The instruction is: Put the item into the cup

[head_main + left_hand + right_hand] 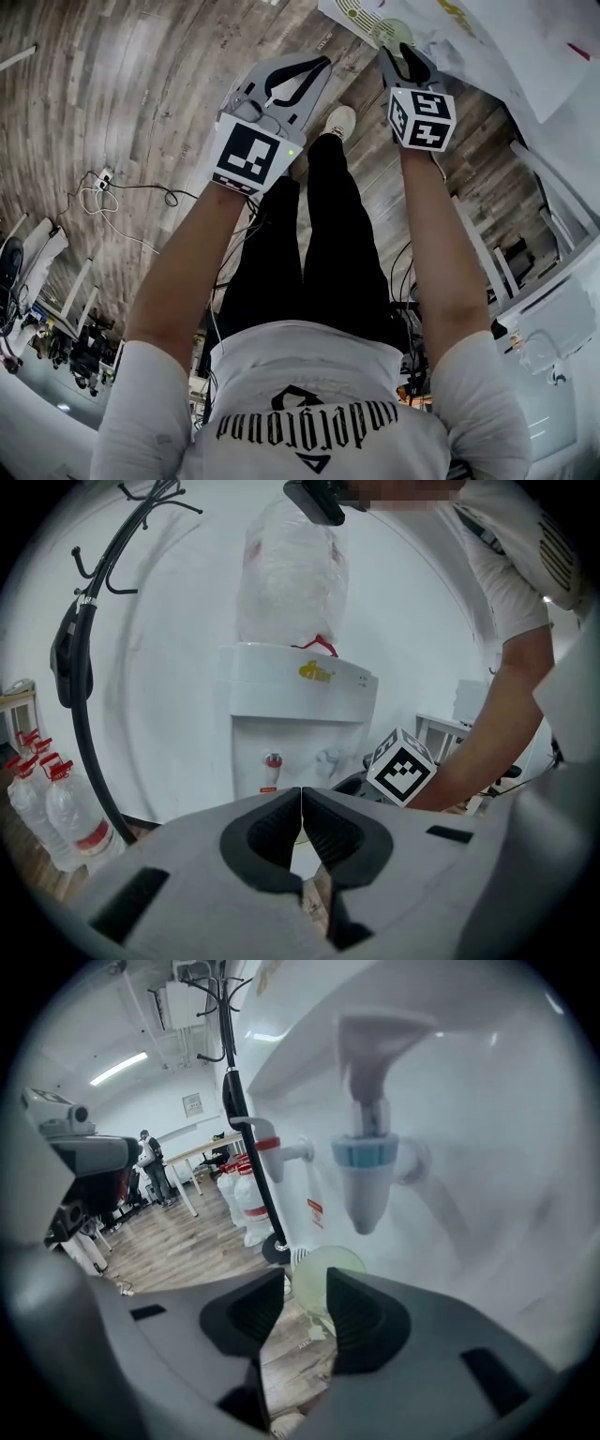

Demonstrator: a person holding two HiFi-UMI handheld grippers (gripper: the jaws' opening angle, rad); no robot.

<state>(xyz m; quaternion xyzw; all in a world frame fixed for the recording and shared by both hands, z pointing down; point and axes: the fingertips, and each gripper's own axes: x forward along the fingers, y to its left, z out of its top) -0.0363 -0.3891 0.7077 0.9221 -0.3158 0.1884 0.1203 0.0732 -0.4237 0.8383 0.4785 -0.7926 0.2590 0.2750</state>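
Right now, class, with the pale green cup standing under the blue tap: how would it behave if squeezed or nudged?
The cup looks thin and translucent, probably light plastic, so a firm squeeze would likely buckle it. Being light, it could tip or slide at a sideways nudge from the open right gripper. Whether it holds water I cannot tell.

Pretty cramped around the cup: capped by the blue tap right above, backed by the water dispenser wall. Off to one side, blocked by the red tap, coat stand pole and water bottles. Loads of open wooden floor beyond those, though.
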